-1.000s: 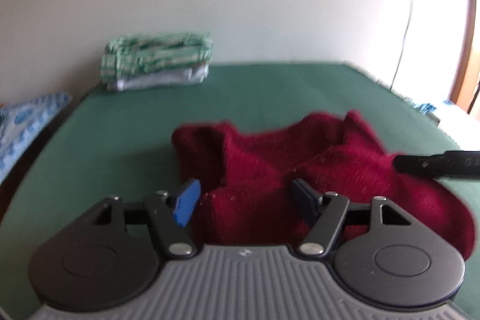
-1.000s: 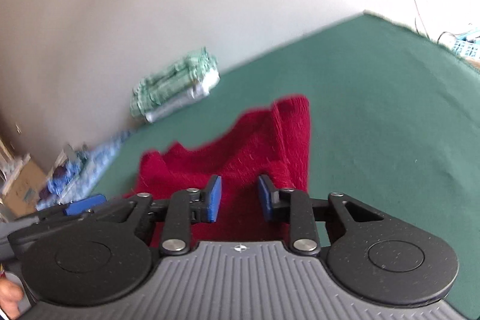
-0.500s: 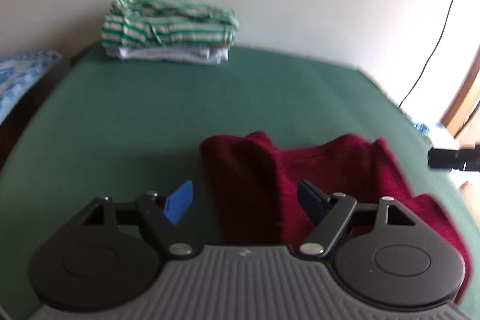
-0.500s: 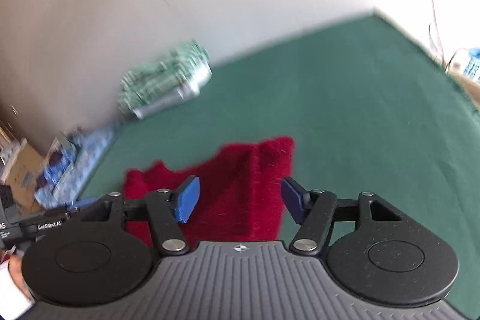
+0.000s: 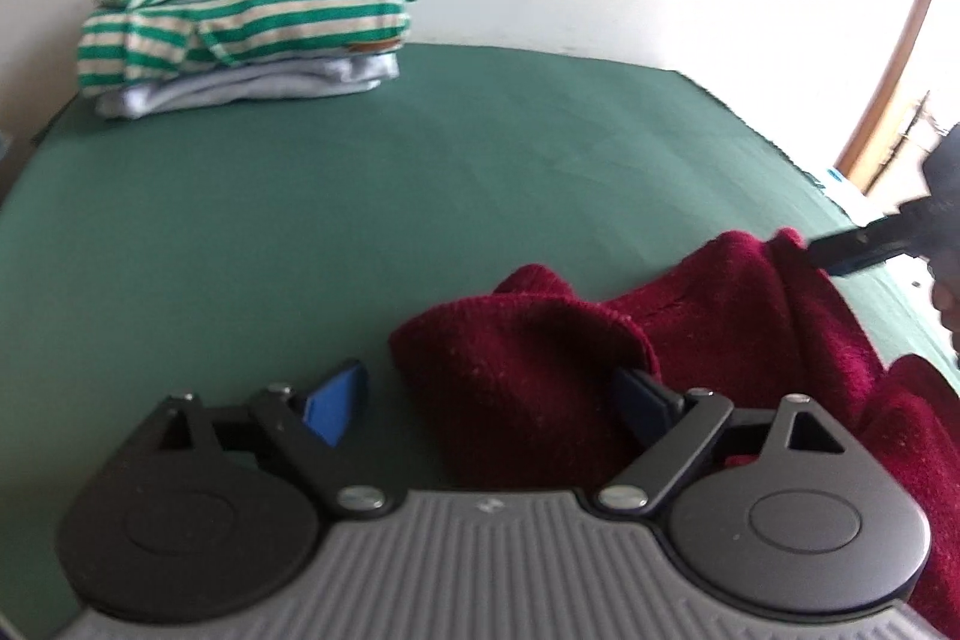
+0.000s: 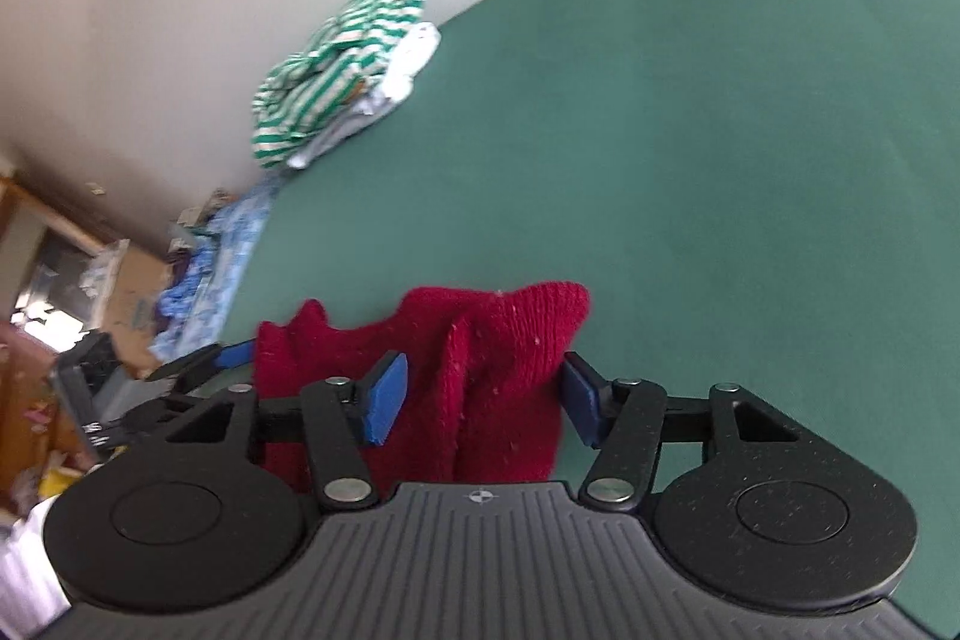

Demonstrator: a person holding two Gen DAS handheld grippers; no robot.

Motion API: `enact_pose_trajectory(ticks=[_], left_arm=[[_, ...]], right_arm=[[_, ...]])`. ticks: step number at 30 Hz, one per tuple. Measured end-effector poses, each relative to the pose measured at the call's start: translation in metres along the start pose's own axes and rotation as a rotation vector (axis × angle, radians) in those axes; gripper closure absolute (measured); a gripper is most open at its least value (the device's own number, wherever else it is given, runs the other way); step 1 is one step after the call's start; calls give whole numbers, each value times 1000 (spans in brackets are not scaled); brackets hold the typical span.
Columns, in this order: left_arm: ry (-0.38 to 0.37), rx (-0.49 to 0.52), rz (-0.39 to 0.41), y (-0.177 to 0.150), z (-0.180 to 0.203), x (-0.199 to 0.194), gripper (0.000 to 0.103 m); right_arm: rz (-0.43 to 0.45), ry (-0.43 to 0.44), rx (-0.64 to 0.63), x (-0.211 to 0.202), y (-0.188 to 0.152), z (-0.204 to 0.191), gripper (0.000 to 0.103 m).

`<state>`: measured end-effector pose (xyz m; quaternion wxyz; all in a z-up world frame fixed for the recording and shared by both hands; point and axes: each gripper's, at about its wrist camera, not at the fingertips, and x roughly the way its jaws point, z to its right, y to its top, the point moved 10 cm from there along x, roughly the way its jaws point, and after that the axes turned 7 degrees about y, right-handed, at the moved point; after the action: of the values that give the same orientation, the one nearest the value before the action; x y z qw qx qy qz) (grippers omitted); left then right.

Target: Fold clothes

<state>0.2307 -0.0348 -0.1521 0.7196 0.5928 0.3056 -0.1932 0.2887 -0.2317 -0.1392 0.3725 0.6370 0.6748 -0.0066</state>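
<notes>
Fuzzy knitted red sweater [image 5: 690, 340] on matt green cloth table cover [image 5: 300, 220]; smooth striped folded shirt [image 5: 240, 28].

You will find no words, numbers or brand names that can be read in either wrist view. The only sign is a small round crosshair emblem [image 6: 482, 495] on the ribbed grey body of your right gripper [image 6: 477, 397], and a similar mark on your left gripper [image 5: 489, 403] is too blurred to make out. The small brown tag [image 5: 375, 45] on the striped garment [image 5: 240, 22] shows no legible lettering.
</notes>
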Motion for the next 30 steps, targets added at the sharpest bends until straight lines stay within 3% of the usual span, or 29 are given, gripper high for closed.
enact_pose_trajectory(ticks=[12, 19, 22, 23, 24, 26, 30], left_arm=[[-108, -72, -1, 9, 1, 9, 6], [-156, -125, 20, 8, 5, 7, 8], [-152, -144, 27, 8, 3, 5, 20], [-159, -164, 23, 7, 1, 4, 31], [-166, -185, 17, 6, -1, 4, 51], [-176, -230, -9, 3, -3, 6, 82], [-146, -230, -10, 5, -3, 5, 93]], right_arm=[[-91, 216, 18, 11, 19, 3, 50], [-132, 276, -9, 23, 21, -2, 51], [-134, 259, 4, 25, 23, 2, 62], [-136, 252, 8, 25, 23, 4, 72], [-149, 238, 16, 25, 21, 4, 75], [-163, 207, 20, 23, 19, 4, 82], [-162, 119, -17, 20, 21, -4, 83]])
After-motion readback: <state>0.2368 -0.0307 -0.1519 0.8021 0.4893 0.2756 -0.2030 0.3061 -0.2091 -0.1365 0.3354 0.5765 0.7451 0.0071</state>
